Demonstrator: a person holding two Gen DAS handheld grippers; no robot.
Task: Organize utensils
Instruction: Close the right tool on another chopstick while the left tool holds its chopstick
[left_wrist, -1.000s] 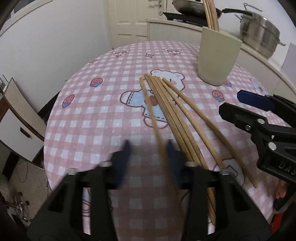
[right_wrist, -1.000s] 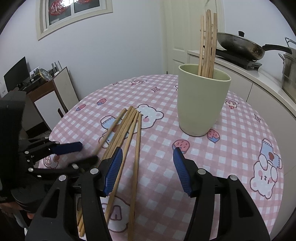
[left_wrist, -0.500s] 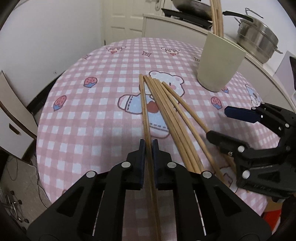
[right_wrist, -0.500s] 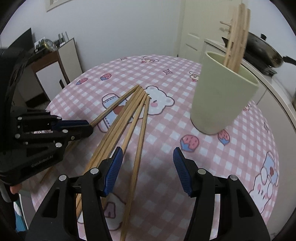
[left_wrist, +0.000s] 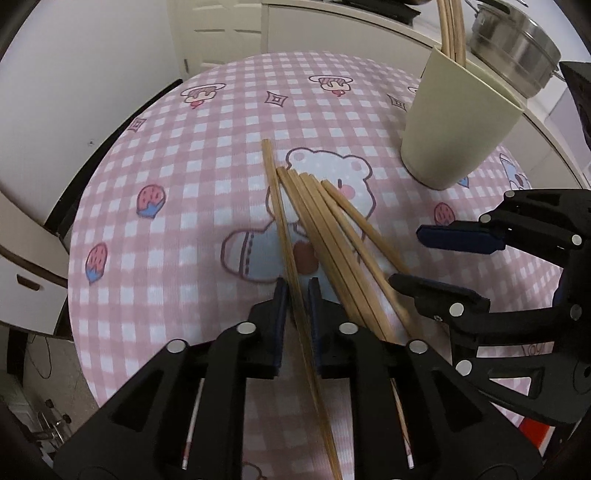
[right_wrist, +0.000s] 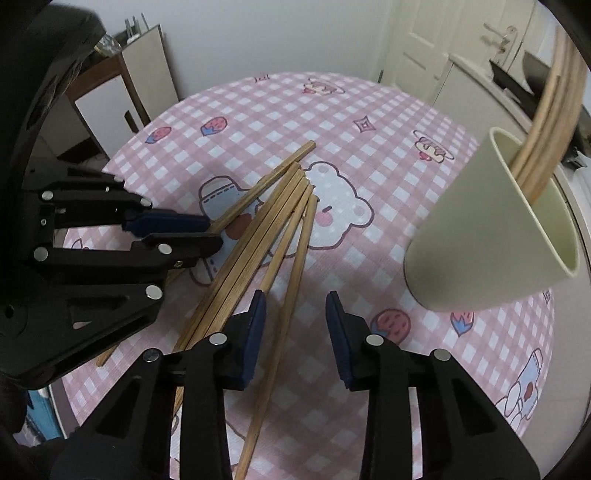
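Note:
Several wooden chopsticks (left_wrist: 332, 229) lie fanned on the pink checked tablecloth (left_wrist: 207, 155); they also show in the right wrist view (right_wrist: 258, 236). My left gripper (left_wrist: 296, 295) is shut on the leftmost chopstick (left_wrist: 280, 221), seen too from the right wrist (right_wrist: 207, 236). My right gripper (right_wrist: 295, 306) is open, low over the rightmost chopstick (right_wrist: 291, 284), which lies between its fingers. It shows in the left wrist view (left_wrist: 424, 258). A pale green cup (left_wrist: 454, 125) with several chopsticks upright in it stands at the far right (right_wrist: 491, 236).
A steel pot (left_wrist: 517, 48) sits on the white counter behind the cup. A white door (right_wrist: 424, 48) is beyond the table. A white cabinet (right_wrist: 122, 81) stands by the table's left edge.
My left gripper closed on the leftmost chopstick and moved forward along it. My right gripper came down and left over the rightmost chopstick, staying open.

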